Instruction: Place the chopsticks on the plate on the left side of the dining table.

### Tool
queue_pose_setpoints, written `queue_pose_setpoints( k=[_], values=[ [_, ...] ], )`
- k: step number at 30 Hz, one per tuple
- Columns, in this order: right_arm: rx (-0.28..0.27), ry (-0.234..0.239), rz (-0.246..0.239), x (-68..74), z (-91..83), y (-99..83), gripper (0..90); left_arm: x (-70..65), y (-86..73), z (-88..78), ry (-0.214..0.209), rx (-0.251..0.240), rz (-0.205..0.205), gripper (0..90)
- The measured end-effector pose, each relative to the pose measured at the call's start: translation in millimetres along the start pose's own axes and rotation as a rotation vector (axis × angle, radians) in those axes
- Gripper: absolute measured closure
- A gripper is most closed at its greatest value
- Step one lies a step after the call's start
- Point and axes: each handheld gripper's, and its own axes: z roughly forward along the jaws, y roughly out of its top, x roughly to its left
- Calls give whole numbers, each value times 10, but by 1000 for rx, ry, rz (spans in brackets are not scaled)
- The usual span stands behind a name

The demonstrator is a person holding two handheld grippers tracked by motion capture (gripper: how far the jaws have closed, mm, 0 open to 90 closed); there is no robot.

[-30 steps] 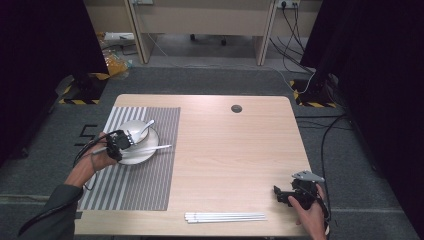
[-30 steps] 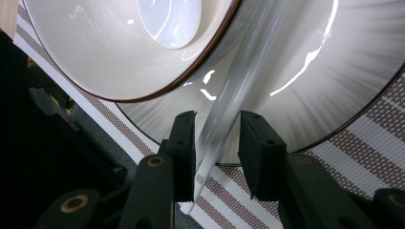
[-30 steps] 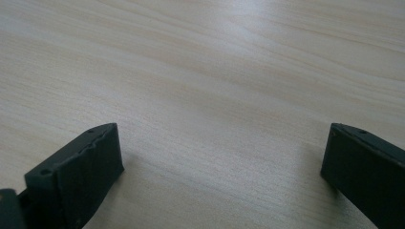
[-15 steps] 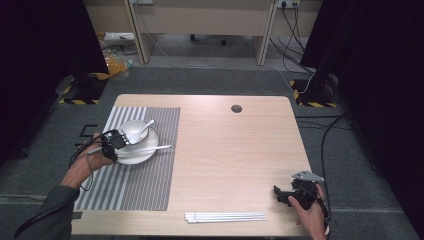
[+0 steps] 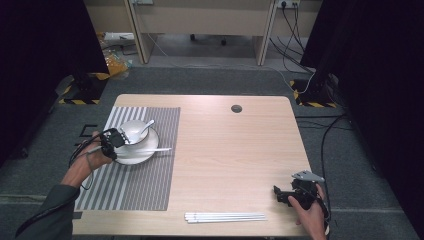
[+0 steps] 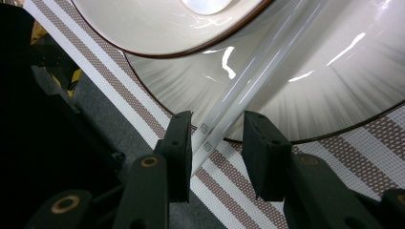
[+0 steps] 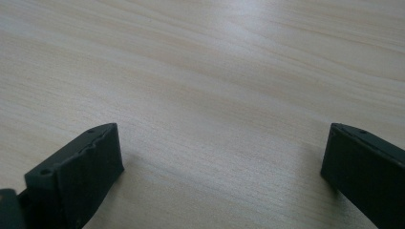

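A white plate [image 5: 139, 155] lies on a striped placemat [image 5: 130, 190], with a white bowl [image 5: 131, 131] and a spoon [image 5: 146, 127] on it. A pair of white chopsticks [image 5: 156, 149] lies across the plate. My left gripper [image 5: 117, 138] is at the plate's left rim. In the left gripper view its jaws [image 6: 215, 143] stand on either side of the chopsticks [image 6: 248, 81]; they have just been opening, and a gap shows at the right pad. My right gripper [image 5: 280, 194] rests open over bare wood at the front right, with nothing between its jaws [image 7: 219, 162].
A second pair of white chopsticks [image 5: 225, 217] lies along the table's front edge. A round cable hole [image 5: 236, 108] sits near the far edge. The right edge of the table runs close to the right hand.
The left gripper has shifted slightly at the plate's left rim, and the chopsticks still lie across the plate. The right gripper has stayed put.
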Motion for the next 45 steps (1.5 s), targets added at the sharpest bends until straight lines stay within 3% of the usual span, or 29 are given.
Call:
queue_pose_setpoints(
  k=[11,17,21,25,29,39,45],
  values=[
    [0,0,0,0,0,0,3,8,-16,-49,-13,5,-23,602],
    [0,0,-1,1,0,0,3,-89,23,-195,-98,-60,-62,568],
    [0,0,0,1,0,1,3,-239,140,-306,-153,-100,-48,551],
    [0,0,-1,1,0,1,3,-371,255,-382,-179,-137,-41,537],
    [0,0,1,3,0,0,3,-465,387,-445,-227,-192,-68,512],
    [1,1,1,3,-1,0,3,-622,749,-577,-224,-283,-68,500],
    [1,2,1,4,-1,0,3,-642,1000,-579,-197,-316,-87,497]
  ],
)
